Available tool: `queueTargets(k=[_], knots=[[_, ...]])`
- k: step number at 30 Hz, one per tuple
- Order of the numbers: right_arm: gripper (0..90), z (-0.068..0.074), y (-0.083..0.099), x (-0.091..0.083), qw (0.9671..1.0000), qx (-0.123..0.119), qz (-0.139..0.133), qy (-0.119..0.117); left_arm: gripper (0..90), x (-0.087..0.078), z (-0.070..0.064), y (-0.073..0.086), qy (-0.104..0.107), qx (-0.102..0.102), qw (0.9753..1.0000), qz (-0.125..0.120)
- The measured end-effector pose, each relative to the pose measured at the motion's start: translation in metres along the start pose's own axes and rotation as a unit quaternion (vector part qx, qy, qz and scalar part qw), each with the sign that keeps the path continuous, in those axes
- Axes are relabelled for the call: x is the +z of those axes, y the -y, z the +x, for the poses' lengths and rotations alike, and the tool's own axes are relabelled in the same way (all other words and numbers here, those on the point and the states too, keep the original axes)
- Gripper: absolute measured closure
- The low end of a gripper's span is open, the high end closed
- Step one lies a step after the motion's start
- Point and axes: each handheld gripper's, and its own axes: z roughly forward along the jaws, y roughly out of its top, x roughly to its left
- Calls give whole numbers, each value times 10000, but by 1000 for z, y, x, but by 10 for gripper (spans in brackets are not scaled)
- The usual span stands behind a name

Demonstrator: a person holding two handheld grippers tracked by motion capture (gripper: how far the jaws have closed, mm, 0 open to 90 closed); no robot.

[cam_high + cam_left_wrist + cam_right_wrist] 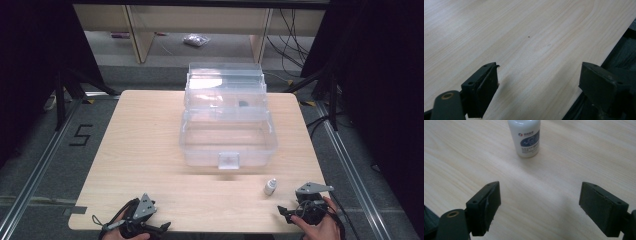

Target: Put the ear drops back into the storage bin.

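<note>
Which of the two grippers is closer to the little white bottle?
The right gripper: the little white bottle stands just ahead of its open fingers. The left gripper sits far across the table.

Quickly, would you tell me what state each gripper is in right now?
Left gripper: open, holding nothing.
Right gripper: open, empty, facing the small white bottle.

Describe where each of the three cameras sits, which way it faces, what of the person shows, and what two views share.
High view: above the near edge, facing forward and down on the wooden table, clear storage box, both hands.
Left gripper view: rides the left gripper, facing bare tabletop; open fingers show.
Right gripper view: rides the right gripper, facing the small white bottle.
Shared: high and right gripper views both show the bottle.
</note>
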Motion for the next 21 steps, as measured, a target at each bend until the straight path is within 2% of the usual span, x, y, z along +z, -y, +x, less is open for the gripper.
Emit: queueTargets(k=[4, 6, 8, 10, 11, 14, 15, 16, 17, 19, 20, 21], knots=[[201, 4, -2, -3, 9999, 29, 101, -73, 150, 0, 0, 0, -2, 1, 10000, -1], [201, 2, -3, -3, 9998, -213, 64, 0, 150, 1, 0, 0, 12, -19, 10000, -10], [202, 7, -4, -3, 9998, 49, 173, -29, 150, 1, 0, 0, 7, -21, 10000, -10], [200, 5, -5, -1, 9999, -142, 86, 47, 151, 1, 0, 0, 9, 12, 10000, 7], [199, 5, -7, -2, 9998, -87, 163, 10, 151, 1, 0, 0, 12, 13, 10000, 12], [208, 7, -12, -1, 9996, -142, 240, 2, 151, 0, 0, 0, 9, -23, 10000, -1], [209, 8, -14, -1, 9996, -126, 236, 4, 151, 1, 0, 0, 22, -87, 10000, -24], [209, 7, -17, -1, 9994, -158, 305, 2, 151, 1, 0, 1, 29, -70, 10000, 39], [209, 9, -19, -1, 9993, -80, 365, -40, 151, 1, 1, 1, 46, -43, 10000, 25], [211, 7, -25, -1, 9988, -273, 394, -28, 151, 0, 1, 0, 7, -51, 10000, 6], [214, 9, -27, -2, 9988, -188, 453, -70, 151, 0, 1, 0, 20, -45, 10000, 2], [221, 8, -29, -1, 9988, -278, 408, -37, 151, 0, 1, 0, 14, -52, 10000, 2]])
